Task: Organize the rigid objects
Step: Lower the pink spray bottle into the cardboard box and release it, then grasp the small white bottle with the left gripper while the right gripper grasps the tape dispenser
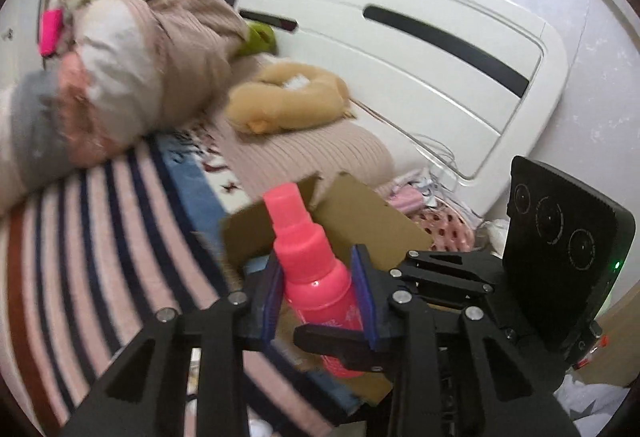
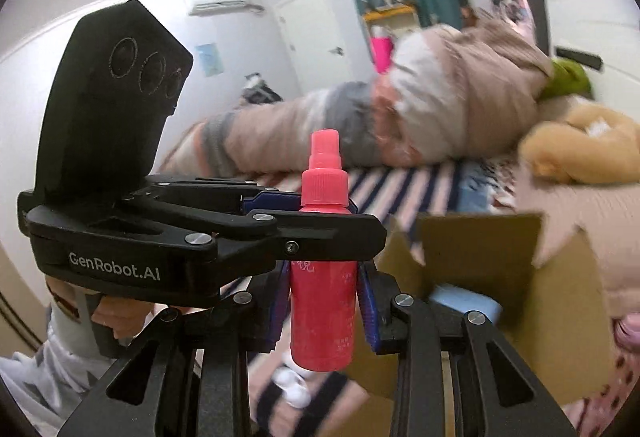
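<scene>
A pink spray bottle (image 1: 310, 269) stands upright between both grippers, above the bed's edge. My left gripper (image 1: 318, 289) has its blue pads against the bottle's body; the bottle also shows in the right wrist view (image 2: 322, 301). My right gripper (image 2: 322, 313) has its pads on the bottle's lower body, while the left gripper (image 2: 312, 209) crosses in front and clamps the bottle just under its cap. An open cardboard box (image 2: 480, 257) stands right behind the bottle, with a light blue object (image 2: 466, 303) inside. The box (image 1: 360, 221) shows behind the bottle in the left wrist view too.
A bed with a striped blanket (image 1: 92, 237), a tan plush toy (image 1: 288, 97), a rolled bundle of bedding (image 1: 132, 77) and a white headboard (image 1: 400, 37). Cables and pink items lie by the headboard. Everything is motion-blurred.
</scene>
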A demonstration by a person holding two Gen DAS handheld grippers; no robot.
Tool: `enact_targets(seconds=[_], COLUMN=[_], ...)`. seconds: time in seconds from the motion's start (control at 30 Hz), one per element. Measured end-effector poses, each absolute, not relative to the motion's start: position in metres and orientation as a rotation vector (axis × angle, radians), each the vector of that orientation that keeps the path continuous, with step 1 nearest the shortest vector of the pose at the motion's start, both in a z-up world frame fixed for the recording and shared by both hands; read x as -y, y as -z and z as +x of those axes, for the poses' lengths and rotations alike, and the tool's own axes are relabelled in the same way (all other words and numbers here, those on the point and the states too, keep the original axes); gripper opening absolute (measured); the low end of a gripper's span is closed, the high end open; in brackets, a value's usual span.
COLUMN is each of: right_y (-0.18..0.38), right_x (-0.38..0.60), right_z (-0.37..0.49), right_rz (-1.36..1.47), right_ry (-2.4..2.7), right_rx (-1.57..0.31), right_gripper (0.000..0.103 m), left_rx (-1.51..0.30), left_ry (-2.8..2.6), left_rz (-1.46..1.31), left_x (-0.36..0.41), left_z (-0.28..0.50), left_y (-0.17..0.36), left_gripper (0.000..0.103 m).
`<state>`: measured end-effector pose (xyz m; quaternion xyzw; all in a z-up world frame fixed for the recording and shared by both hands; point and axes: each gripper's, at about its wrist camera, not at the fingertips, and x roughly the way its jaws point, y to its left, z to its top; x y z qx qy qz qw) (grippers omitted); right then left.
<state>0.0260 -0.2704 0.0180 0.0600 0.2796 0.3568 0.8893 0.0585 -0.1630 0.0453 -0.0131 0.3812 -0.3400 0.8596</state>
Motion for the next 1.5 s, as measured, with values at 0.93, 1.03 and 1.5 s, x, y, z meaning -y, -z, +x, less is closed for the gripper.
enact_targets(seconds=[0.93,1.03,1.5], right_y=[0.033,0.029,-0.013], right_x=[0.311,0.308,0.191], right_z=[0.047,0.043,0.001], right_rz=[0.053,0.048,-0.049], right_ry=[-0.533,-0.536,-0.81], right_rx=[-0.805,-0.793,-0.708], right_gripper=[0.029,0.029,0.034], left_rx=[-0.913,-0.871,-0.735], left_ry=[0.683,0.675,0.379], left_rz=[0.146,0.111,0.076], left_x=[0.228,0.21,0.038], left_z=[0.086,0.081,0.048], left_y=[0.004,-0.011,-0.027], left_gripper=[0.063,0.07,0.077])
